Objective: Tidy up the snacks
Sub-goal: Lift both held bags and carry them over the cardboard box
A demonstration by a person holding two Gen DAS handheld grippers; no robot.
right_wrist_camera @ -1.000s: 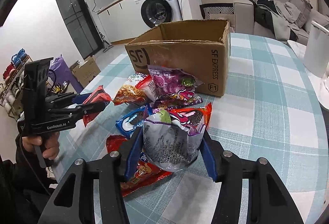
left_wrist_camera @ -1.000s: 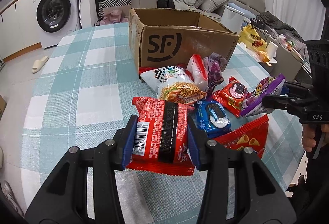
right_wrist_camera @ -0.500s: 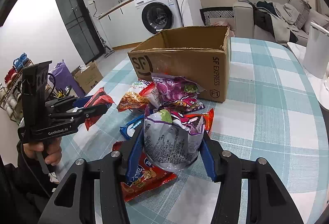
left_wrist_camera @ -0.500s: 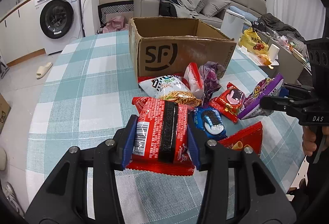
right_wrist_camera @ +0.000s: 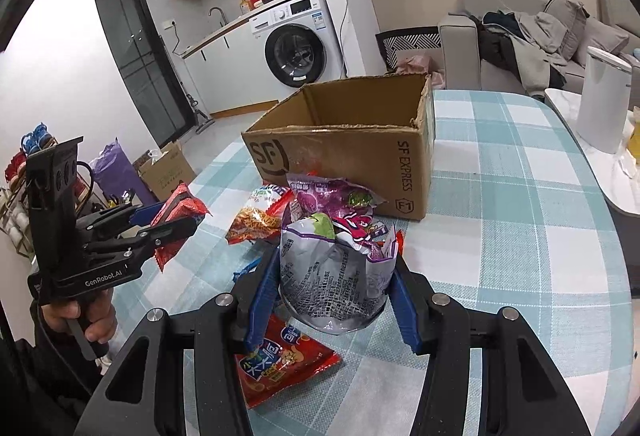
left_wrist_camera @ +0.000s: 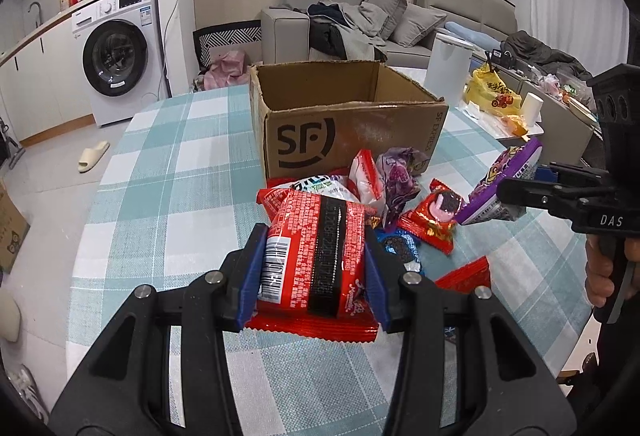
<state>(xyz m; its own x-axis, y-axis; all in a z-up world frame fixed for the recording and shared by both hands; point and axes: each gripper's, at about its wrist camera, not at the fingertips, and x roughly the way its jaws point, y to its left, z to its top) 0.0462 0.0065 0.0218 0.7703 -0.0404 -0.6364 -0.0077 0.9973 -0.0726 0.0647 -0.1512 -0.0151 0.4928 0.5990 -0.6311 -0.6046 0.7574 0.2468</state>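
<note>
My left gripper [left_wrist_camera: 314,268] is shut on a red snack packet [left_wrist_camera: 312,256] with a black stripe, held above the table. My right gripper [right_wrist_camera: 334,276] is shut on a purple and silver snack bag [right_wrist_camera: 332,276], also lifted. An open SF cardboard box [left_wrist_camera: 348,119] stands behind the snack pile; it also shows in the right wrist view [right_wrist_camera: 352,151]. Loose snacks lie in front of it: a purple bag [right_wrist_camera: 332,195], an orange noodle packet [right_wrist_camera: 256,220], a small red packet [left_wrist_camera: 434,218], a blue cookie packet [left_wrist_camera: 398,246].
A red snack bag [right_wrist_camera: 280,360] lies on the checked tablecloth [left_wrist_camera: 168,195] under my right gripper. A white bin [right_wrist_camera: 604,103] stands at the table's right. A washing machine [left_wrist_camera: 116,55] and a sofa [left_wrist_camera: 360,23] are behind the table.
Both grippers have risen with their packets and now look more level at the box, which sits lower and closer in view. The snack pile has not moved.
</note>
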